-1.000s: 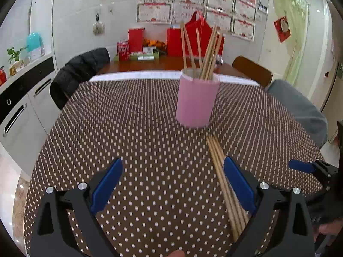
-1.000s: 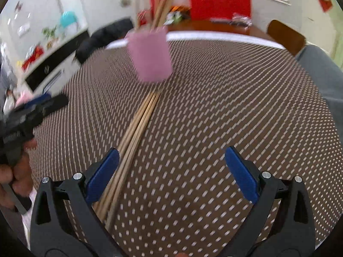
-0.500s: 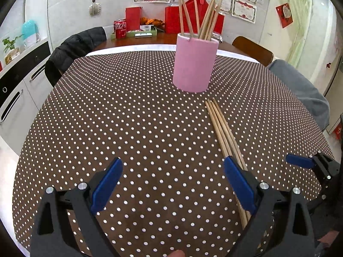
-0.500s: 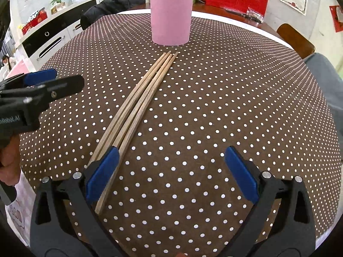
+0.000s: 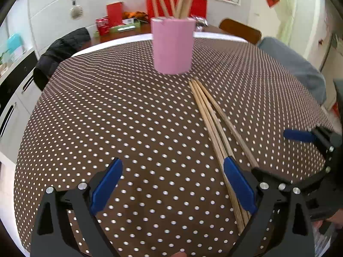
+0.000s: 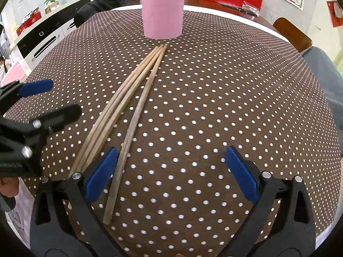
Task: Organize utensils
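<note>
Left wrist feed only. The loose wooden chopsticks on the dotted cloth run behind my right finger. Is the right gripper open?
Observer: Open. The right gripper has its blue-padded fingers wide apart, holding nothing.
Operator: Where do the sticks end?
Observer: One thin wooden chopstick lies splayed from the rest; its near end sits between those fingers, close to the left one.
Operator: The others?
Observer: The bundle of three wooden chopsticks runs outside that left finger, ends hidden behind it.

Left gripper (image 5: 172,186): black angular plastic frame, silver round screws
Left pads (image 5: 106,185): blue, flat, oblong
Right gripper (image 6: 170,174): matching black frame, silver screws
Right pads (image 6: 241,174): blue
</note>
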`<state>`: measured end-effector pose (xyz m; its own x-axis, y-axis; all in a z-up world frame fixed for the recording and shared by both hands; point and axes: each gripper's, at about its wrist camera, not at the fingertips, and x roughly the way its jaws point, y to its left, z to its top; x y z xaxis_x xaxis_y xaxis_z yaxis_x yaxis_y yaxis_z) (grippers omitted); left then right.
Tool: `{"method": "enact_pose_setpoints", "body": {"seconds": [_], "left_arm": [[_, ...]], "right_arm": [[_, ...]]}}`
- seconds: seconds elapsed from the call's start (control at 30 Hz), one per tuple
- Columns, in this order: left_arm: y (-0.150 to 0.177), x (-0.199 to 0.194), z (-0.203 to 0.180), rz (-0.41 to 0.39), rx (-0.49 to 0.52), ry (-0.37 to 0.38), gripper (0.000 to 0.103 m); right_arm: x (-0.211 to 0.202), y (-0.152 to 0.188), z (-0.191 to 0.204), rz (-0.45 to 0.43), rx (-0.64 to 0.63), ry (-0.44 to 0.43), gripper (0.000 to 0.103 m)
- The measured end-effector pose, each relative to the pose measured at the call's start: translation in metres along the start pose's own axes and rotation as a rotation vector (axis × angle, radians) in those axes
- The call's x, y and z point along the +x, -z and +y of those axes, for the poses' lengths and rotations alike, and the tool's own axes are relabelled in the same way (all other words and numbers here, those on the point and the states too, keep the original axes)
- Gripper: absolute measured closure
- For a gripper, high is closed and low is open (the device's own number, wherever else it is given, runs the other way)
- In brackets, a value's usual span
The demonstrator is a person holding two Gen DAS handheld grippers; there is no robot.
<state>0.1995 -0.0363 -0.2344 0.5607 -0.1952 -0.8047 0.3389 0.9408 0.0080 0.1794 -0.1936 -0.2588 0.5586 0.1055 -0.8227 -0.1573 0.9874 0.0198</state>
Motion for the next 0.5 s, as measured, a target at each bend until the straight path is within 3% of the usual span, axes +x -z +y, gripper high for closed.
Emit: {"method": "enact_pose_setpoints", "body": {"seconds": [0.33, 0.5], "left_arm": [[0.001, 0.016, 0.003, 0.073, -0.064, 0.026, 0.009], [-0.001, 0.019, 0.001, 0.083, -0.039, 0.039, 0.009]], "right_arm": [[-0.001, 0.0, -0.004, -0.006, -0.021, -0.009, 0.006], [-0.003, 0.003, -0.006, 0.004, -0.051, -0.019, 0.006]]}}
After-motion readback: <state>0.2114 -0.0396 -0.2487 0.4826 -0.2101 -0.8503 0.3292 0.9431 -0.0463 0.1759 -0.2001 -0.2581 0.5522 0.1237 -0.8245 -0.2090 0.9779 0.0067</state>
